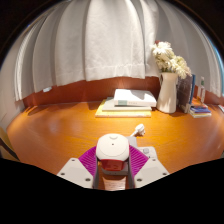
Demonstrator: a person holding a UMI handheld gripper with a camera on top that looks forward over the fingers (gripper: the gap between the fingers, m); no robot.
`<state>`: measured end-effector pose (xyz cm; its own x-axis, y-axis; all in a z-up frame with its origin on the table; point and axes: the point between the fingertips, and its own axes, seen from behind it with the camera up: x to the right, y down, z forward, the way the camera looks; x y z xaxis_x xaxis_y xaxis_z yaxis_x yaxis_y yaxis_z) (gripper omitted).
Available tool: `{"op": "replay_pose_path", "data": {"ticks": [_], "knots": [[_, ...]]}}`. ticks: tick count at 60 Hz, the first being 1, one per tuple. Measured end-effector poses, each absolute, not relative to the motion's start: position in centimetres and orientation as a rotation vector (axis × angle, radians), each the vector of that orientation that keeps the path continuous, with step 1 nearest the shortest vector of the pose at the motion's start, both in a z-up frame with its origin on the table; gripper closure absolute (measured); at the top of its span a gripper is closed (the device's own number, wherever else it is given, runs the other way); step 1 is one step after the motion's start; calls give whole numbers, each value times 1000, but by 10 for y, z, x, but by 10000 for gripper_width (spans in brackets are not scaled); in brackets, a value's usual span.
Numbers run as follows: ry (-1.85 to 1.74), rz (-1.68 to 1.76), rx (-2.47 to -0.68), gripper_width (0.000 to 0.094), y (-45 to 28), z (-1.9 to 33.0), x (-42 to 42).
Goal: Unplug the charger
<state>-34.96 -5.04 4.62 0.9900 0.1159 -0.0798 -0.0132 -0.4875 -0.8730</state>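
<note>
Nearest the lens sat the gripper (113, 160), its two pale fingers with magenta pads (90, 157) drawn in against a small white block with a red lower face, the charger (113, 148). You appeared to have it pinched from both sides, with no gap visible beside either pad. A short white piece, probably its lead or plug end (138, 130), lay on the glossy orange-brown wooden table (50, 130) just ahead of the fingers.

Take the pale ceramic vase of white flowers (168, 90) as your landmark. The charger was well in front of the vase and off to its left. The stack of flat white books (128, 99) lay just left of the vase, and a few small items too small to identify (198, 106) stood just right of it. Behind the vase hung the long white curtains (100, 40). No socket or power strip showed anywhere in this view, so you could not confirm from it what the charger was seated in.

To do the pull well, you needed a firm, square grip with the block centred between the pads. You also needed to draw straight back along the line of its pins rather than twisting or levering. A sideways tug risked the block slipping out of the pads or the white lead snagging on the table.
</note>
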Motion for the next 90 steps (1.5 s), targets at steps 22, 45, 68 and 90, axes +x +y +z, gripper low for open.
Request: {"op": "replay_pose_path", "data": {"ticks": [22,45,68,90], "knots": [[53,20,-1788,568,-9,278,-240],[128,-57,-2076,563,-23,107,-61],[0,11,-2243,328,-20,30,-65],[56,25,-2082,225,-38,140,-56]]}}
